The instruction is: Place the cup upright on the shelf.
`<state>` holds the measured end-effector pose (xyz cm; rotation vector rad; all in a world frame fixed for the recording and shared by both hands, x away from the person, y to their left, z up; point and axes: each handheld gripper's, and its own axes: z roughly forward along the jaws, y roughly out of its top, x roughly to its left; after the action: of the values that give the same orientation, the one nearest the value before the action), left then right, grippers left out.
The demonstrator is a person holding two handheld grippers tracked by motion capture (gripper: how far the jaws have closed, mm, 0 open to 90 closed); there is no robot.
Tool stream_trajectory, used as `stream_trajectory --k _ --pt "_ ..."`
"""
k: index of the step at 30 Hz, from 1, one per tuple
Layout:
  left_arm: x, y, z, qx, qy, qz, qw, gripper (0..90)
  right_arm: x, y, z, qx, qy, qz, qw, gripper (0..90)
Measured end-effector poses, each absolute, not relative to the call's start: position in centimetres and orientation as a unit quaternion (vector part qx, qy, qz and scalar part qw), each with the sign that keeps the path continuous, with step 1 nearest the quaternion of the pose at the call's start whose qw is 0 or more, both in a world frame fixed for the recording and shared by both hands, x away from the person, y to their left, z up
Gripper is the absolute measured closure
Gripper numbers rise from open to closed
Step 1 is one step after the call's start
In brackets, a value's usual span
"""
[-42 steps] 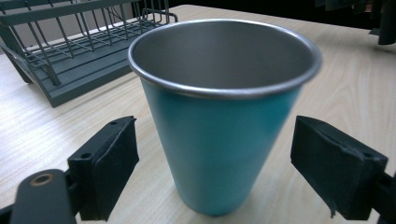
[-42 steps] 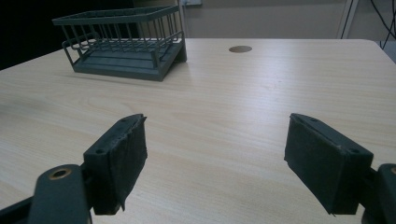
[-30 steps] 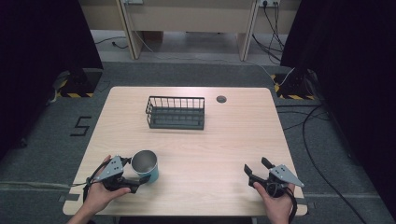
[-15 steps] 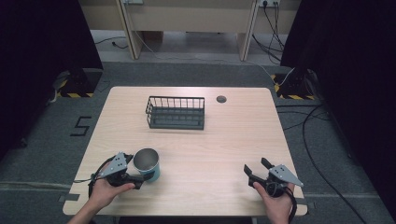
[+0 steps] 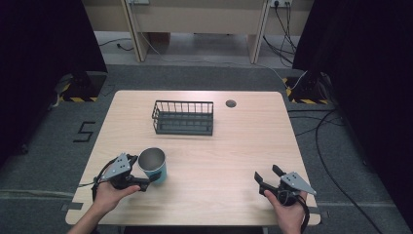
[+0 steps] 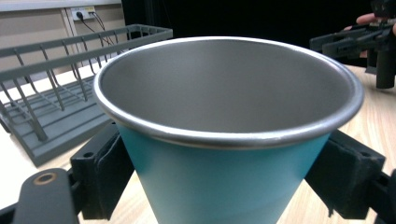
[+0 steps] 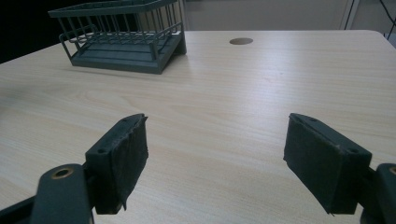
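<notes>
The left gripper (image 5: 144,182) has slid in along the near-left part of the pale wooden surface (image 5: 234,146) over the last second, and the teal cup with a bare steel rim and lining (image 5: 153,165) now sits between its fingers (image 6: 100,175), where a moment ago it stood just ahead of them. In the left gripper view one pad stands on each side of the cup's teal wall (image 6: 219,186), close against it; whether they press yet or merely flank it I cannot tell, though the grasp looks all but made. The cup itself has barely shifted: upright, mouth up, on the surface near the near-left corner.

The right gripper (image 5: 267,179) has kept its place near the near-right corner, fingers (image 7: 123,161) spread wide around nothing but bare wood.

With the cup bracketed, the likely next step is a squeeze and lift, probably towards the dark grey wire basket (image 5: 183,117) standing well apart at the far middle of the surface.
</notes>
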<state>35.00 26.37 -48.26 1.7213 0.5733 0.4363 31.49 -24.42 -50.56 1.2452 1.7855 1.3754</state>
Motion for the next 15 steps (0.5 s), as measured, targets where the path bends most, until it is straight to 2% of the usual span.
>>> stream_trajectory --k 15 --pt "36.8 25.7 -46.7 0.733 0.243 0.200 0.603 15.3 31.6 -24.5 -50.6 0.467 0.664 0.514 0.278 22.5"
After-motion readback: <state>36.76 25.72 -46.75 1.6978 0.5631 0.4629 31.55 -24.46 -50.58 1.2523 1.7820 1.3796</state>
